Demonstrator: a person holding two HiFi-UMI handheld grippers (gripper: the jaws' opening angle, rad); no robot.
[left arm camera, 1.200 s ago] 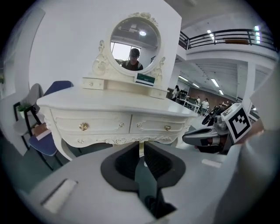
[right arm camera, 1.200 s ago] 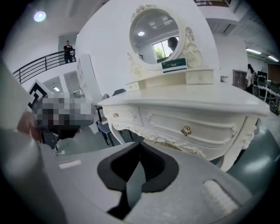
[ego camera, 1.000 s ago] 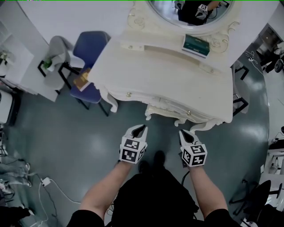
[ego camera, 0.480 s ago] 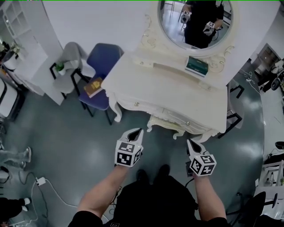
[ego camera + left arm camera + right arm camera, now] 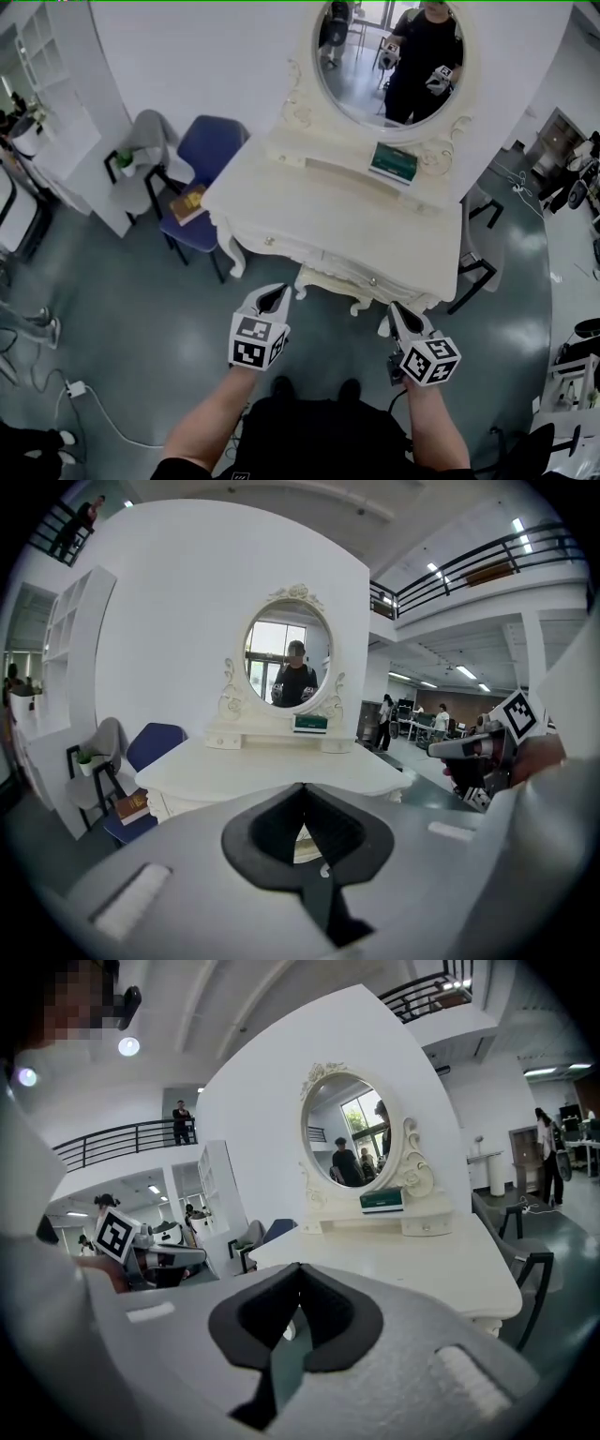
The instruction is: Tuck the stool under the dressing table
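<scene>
The cream dressing table (image 5: 356, 206) with its oval mirror (image 5: 389, 56) stands ahead of me. The cream stool (image 5: 342, 281) sits under the table, only its scalloped front edge showing. My left gripper (image 5: 275, 295) hangs just in front of the stool's left end, shut and holding nothing. Before the stool's right end my right gripper (image 5: 394, 314) is also shut and empty. In the left gripper view the jaws (image 5: 303, 787) meet over the tabletop (image 5: 281, 766). The right gripper view shows the same: closed tips (image 5: 298, 1267) below the table edge (image 5: 403, 1260).
A blue chair (image 5: 202, 169) with a book (image 5: 187, 202) on its seat stands left of the table, a grey chair (image 5: 141, 150) beyond it. A black-framed chair (image 5: 478, 244) stands at the right. A green box (image 5: 393, 161) rests under the mirror. A cable (image 5: 75, 389) lies on the floor.
Both grippers have risen and drawn back from the stool's front edge toward me. The view has tilted up, so more of the mirror shows.
</scene>
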